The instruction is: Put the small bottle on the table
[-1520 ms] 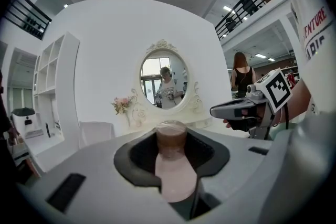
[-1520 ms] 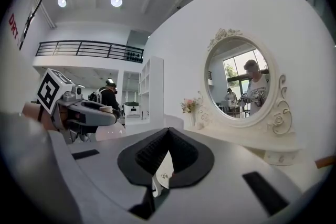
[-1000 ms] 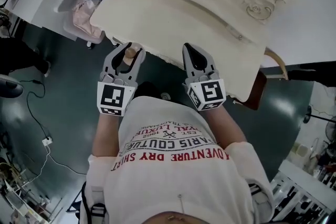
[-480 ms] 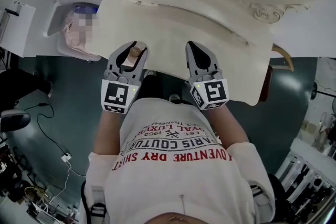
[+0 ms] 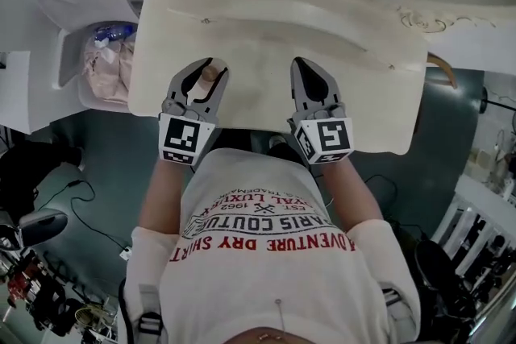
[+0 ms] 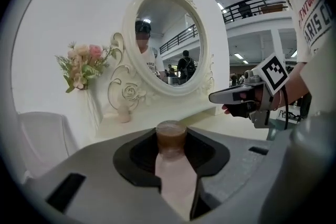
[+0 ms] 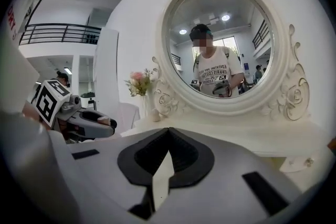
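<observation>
Currently the small bottle (image 6: 173, 165) stands upright, clamped between the jaws of the left gripper (image 5: 205, 70) above the near part of the table (image 5: 266, 28), while the right gripper (image 5: 311, 70) has its jaws together on nothing. By appearance it is likely light, rigid and smooth, so possibly slippery, and is best held on the body below the cap, as now. It has a pale pink body and a round brown cap
</observation>
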The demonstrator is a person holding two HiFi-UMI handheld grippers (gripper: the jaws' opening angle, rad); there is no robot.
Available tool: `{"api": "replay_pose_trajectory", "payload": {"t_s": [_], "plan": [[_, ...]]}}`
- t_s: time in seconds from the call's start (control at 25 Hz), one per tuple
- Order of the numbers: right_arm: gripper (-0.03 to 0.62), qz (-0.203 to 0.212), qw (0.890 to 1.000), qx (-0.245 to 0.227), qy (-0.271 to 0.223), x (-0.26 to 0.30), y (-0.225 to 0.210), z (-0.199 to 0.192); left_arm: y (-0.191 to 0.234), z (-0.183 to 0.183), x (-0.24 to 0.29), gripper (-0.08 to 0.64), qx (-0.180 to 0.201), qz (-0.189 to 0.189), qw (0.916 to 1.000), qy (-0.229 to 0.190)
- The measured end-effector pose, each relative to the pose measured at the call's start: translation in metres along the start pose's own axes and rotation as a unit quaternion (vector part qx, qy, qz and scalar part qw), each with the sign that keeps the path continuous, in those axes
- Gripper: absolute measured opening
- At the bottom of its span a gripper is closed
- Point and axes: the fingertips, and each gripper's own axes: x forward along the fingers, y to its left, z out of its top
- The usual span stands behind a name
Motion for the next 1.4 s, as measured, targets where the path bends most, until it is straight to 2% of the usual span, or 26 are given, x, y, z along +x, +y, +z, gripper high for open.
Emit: {"api": "replay_pose_trajectory", "payload": {"t_s": [0.28,0.56,0.88,1.4], "plan": [[0.000,-0.042,0.999,0.017,0.018,0.030,-0.012,-0.024,0.020,-0.031,0.040,0.137,0.010,-0.049,0.9986,0.014],[0.000,-0.070,0.997,0.025,0.031,0.043,-0.014,-0.044,0.028,-0.052,0.067,0.137,0.017,-0.081,0.9963,0.023],[0.000,-0.075,0.996,0.018,0.046,0.054,-0.015,-0.056,0.035,-0.062,0.081,0.137,0.022,-0.093,0.9952,0.022],[0.000,-0.072,0.996,0.012,0.058,0.053,-0.012,-0.060,0.031,-0.061,0.083,0.137,0.032,-0.107,0.9936,-0.016]]}}
